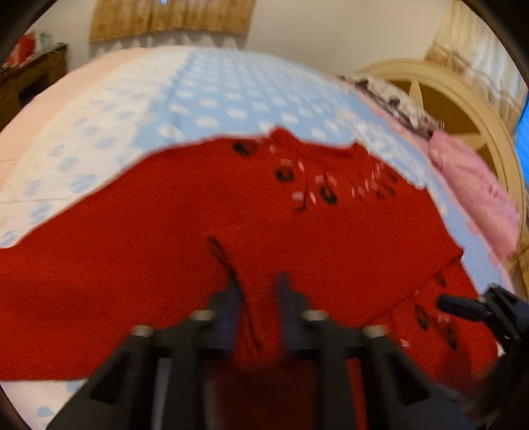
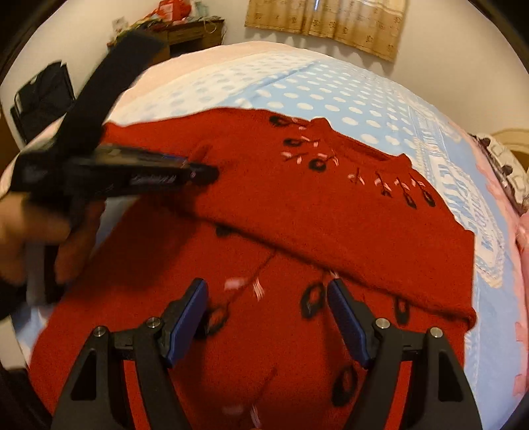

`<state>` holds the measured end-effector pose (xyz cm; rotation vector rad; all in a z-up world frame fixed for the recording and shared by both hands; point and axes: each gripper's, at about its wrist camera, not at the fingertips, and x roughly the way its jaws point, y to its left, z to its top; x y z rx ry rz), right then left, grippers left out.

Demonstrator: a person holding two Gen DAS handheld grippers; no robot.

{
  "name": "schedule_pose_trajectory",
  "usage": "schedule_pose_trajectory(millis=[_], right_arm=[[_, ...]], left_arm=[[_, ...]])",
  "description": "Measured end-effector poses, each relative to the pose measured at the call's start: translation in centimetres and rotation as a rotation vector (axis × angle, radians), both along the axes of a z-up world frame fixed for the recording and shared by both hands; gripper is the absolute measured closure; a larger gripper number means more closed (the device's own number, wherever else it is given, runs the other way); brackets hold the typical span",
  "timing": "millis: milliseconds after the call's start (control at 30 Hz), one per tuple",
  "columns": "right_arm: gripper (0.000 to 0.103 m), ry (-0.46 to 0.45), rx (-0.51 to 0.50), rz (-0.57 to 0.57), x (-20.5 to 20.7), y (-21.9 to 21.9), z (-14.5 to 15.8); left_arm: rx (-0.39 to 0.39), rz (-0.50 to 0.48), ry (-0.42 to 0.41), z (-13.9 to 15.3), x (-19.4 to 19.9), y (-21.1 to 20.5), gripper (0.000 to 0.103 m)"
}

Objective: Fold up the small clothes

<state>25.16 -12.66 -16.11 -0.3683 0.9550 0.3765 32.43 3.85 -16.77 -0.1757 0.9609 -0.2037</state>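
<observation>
Bedroom walls are pale, with a tan patterned curtain [image 2: 330, 20] hanging at the back and a dark wooden desk [image 2: 191, 33] piled with clutter in the far left corner. Filling the middle is a bed covered by a blue sheet with white dots [image 2: 330, 96], pink at its far and right edges.

On the left, a hand [image 2: 29, 231] holds the left gripper [image 2: 211, 172], which reaches in over the left part of the red sweater [image 2: 330, 215]. From its own camera the left gripper [image 1: 258, 281] has its fingers close together with a narrow gap, red knit beneath them; whether they pinch cloth I cannot tell through the blur.

Across the middle of the sheet lies the sweater, black and pink embroidery near its collar, its upper part folded over the lower along a slanting edge.

Nearer the front, the right gripper [image 2: 267, 287] hovers over the sweater's lower part, blue pads [image 2: 188, 317] spread wide, grasping nothing.

By the right edge, pink bedding [image 1: 472, 192] lies before a cream headboard [image 1: 463, 89].
</observation>
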Motion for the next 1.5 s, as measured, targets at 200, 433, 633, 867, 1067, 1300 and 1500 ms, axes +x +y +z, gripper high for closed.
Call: schedule_pose_trajectory(millis=[200, 433, 633, 867, 1067, 1300, 1500], right_arm=[[0.028, -0.034, 0.011, -0.050, -0.2, -3.5, 1.2], [0.028, -0.103, 0.066, -0.214, 4.0, -9.1, 3.0], [0.027, 0.053, 0.003, -0.336, 7.9, -12.8, -1.4], [0.027, -0.006, 0.004, -0.303, 6.8, -10.8, 1.1], [0.027, -0.048, 0.043, -0.110, 3.3, -4.0, 3.6], [0.027, -0.055, 0.033, 0.060, -0.4, 1.2, 2.1], [0.027, -0.047, 0.030, 0.070, -1.9, 2.0, 1.5]], left_arm=[[0.010, 0.032, -0.122, 3.8, -2.5, 1.6, 0.093], [0.049, 0.039, -0.085, 2.5, -3.0, 2.2, 0.093], [0.044, 0.078, -0.035, 0.4, -2.5, 2.5, 0.088], [0.070, 0.114, -0.090, 2.5, -4.9, 4.1, 0.050], [0.183, 0.223, -0.142, 4.0, -8.5, 9.5, 0.037], [0.318, 0.555, -0.090, 3.9, -14.3, 22.8, 0.037], [0.313, 0.795, -0.039, 2.7, -16.2, 31.9, 0.037]])
